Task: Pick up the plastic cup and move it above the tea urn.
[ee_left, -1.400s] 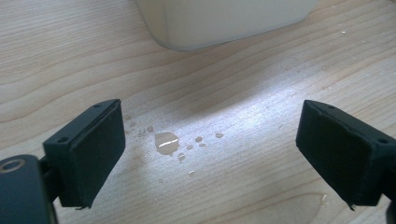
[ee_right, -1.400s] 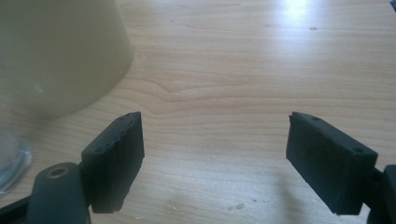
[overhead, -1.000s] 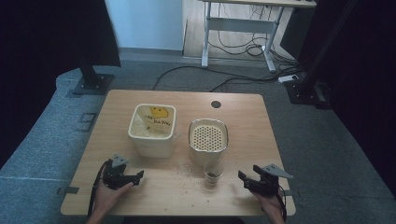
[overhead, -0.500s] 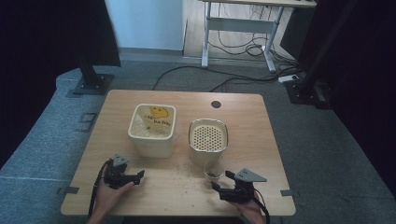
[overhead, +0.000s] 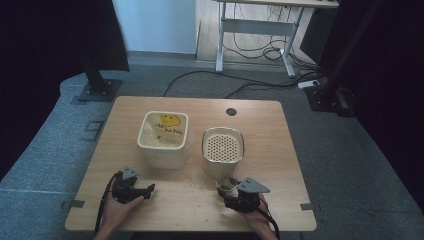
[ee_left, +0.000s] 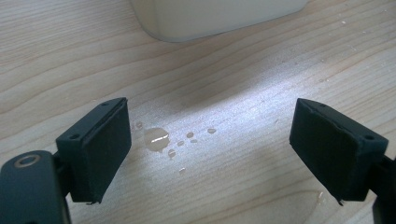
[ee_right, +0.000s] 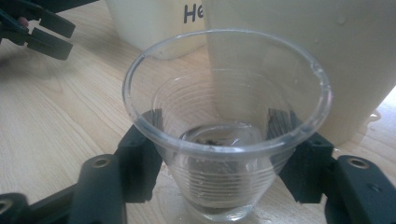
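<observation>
The clear plastic cup [ee_right: 227,126] stands upright just in front of the cream strainer bin [overhead: 223,148], mouth up, with a little water inside. It looks light, thin and slippery — squeeze its lower sides softly. The right gripper [ee_right: 219,158] has a jaw on each side of it; whether they press it, I cannot tell. The left gripper [ee_left: 212,149] is wide open — holding nothing.

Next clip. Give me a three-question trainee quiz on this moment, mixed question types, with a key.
1. True or false: the left tongs stand open with nothing between them.
2. What sits between the right tongs? A) clear plastic cup B) metal spoon C) black lid
3. Fill in: droplets of liquid lie on the ____ table.

Key: 1 true. 2 A, the clear plastic cup; the jaws flank it, contact unclear. 3 wooden.
</observation>
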Available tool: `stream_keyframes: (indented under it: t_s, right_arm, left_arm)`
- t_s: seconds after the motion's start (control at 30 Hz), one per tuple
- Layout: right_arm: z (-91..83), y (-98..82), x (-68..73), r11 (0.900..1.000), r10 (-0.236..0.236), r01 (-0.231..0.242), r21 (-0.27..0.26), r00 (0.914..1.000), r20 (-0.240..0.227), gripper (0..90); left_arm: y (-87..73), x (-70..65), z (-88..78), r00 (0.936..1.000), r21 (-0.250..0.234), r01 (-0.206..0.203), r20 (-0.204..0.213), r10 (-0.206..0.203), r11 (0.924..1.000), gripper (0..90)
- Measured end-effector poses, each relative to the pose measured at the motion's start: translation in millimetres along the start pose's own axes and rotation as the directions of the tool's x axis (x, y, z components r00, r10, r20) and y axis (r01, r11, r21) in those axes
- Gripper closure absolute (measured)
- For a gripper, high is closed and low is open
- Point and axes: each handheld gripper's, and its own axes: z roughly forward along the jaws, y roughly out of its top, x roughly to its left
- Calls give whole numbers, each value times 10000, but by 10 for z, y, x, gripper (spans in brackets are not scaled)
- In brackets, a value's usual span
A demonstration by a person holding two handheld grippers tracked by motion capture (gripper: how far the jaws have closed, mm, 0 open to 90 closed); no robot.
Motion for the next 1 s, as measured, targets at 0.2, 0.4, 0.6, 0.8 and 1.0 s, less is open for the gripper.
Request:
stream_keyframes:
  t_s: [0.2, 0.4, 0.6, 0.8, 1.0]
  right_arm:
    - [-121, 38, -36, 9987, 233, -235, -444, 9997, -44, 410]
    - [-313, 75, -125, 9953, 513, -488, -840, 9983, 280, 410]
    - [-543, 182, -254, 9866, 878, -742, -1452, 9921, 897, 409]
    - [-716, 255, -429, 9739, 1346, -1034, -2021, 9800, 1469, 410]
    - [-804, 314, -519, 9662, 1517, -1085, -2337, 9727, 1757, 410]
  left_arm:
    - [-17, 37, -28, 9998, -95, 195, 64, -194, 9998, 135]
    - [-17, 80, -37, 9989, -145, 429, 193, -426, 9990, 140]
    - [0, 68, -23, 9991, -92, 356, 213, -354, 9993, 140]
    - [12, 44, -2, 9994, -20, 251, 259, -250, 9997, 141]
    - [16, 50, -13, 9991, -4, 297, 302, -297, 9996, 144]
